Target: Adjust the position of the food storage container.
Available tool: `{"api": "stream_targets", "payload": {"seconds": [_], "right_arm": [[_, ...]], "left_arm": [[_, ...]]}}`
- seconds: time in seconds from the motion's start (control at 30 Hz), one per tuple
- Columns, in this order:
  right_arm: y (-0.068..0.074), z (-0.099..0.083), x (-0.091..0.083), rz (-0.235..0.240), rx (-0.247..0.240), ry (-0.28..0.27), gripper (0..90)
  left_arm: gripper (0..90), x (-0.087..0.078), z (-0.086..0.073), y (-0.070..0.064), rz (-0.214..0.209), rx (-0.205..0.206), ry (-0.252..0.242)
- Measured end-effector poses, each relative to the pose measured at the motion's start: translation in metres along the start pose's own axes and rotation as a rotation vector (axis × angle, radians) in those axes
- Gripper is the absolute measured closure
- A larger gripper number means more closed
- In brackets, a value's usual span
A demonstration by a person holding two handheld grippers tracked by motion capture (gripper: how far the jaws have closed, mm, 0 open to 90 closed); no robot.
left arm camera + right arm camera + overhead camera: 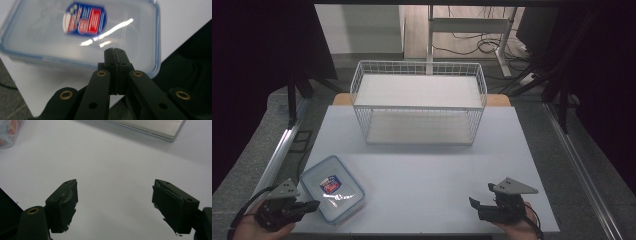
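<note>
a pale white tabletop (427, 170) under dim light, dark floor and desk legs with loose cables behind, and at the far side stands a white wire basket (419, 102), two tiers, sitting square to the edge. down at the near left corner lies the clear plastic food container (332, 188), blue-rimmed lid up, a red and blue label on top, turned a little askew to the table edge.

the left gripper (311, 205) sits right at that box's near corner, jaws pressed together, tips just beside or touching the rim; in the left gripper view the closed tips (114, 53) overlap the lid's near edge (75, 61), and i can't tell if there's contact. the right gripper (475, 205) hovers over bare table at the near right, well apart from the box, jaws spread wide, nothing between them.

now the box: looks light, seemingly empty, stiff walls, but that glossy lid throws glare, so expect it to be slippery. best bet, i'd say, is to open up and pinch the rim at a long side, or straddle a corner, not press on the flat lid. a pinch at one end may let it swing.
</note>
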State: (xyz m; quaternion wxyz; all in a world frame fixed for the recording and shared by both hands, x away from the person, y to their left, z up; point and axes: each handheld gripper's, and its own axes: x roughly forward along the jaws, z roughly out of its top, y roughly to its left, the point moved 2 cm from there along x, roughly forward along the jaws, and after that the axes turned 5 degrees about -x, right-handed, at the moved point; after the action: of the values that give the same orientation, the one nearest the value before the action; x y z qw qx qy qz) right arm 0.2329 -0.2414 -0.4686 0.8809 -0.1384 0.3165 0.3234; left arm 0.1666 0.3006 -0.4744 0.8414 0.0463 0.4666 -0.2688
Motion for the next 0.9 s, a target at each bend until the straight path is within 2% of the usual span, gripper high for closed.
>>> {"api": "stream_targets", "payload": {"seconds": [0.13,0.2,0.27,0.37,0.4,0.63,0.77,0.9], "right_arm": [[0.000,0.000,0.001,0.000,0.000,0.002,20.9],[0.001,0.000,0.002,0.001,0.000,0.006,20.9],[0.002,0.000,0.003,0.003,-0.003,0.013,20.9],[0.002,0.000,0.003,0.002,-0.002,0.013,20.9],[0.002,0.000,0.003,0.000,-0.001,0.014,20.9],[0.000,-0.001,0.003,-0.005,0.001,0.018,21.0],[-0.001,-0.001,0.003,-0.007,0.002,0.022,20.9],[-0.001,-0.001,0.003,-0.007,0.004,0.023,20.9]], "left_arm": [[90.0,-0.001,-0.010,0.003,-0.007,-0.018,0.014],[90.0,0.002,-0.016,0.004,-0.008,-0.020,0.048],[90.0,0.012,-0.021,0.000,0.002,-0.003,0.094],[90.0,0.021,-0.021,-0.004,-0.005,0.014,0.118],[90.0,0.028,-0.020,-0.006,0.010,0.026,0.136],[90.0,0.033,-0.015,-0.008,-0.014,-0.004,0.114],[90.0,0.041,-0.009,-0.015,-0.053,-0.002,0.110],[90.0,0.048,-0.002,-0.021,-0.069,0.003,0.102]]}}
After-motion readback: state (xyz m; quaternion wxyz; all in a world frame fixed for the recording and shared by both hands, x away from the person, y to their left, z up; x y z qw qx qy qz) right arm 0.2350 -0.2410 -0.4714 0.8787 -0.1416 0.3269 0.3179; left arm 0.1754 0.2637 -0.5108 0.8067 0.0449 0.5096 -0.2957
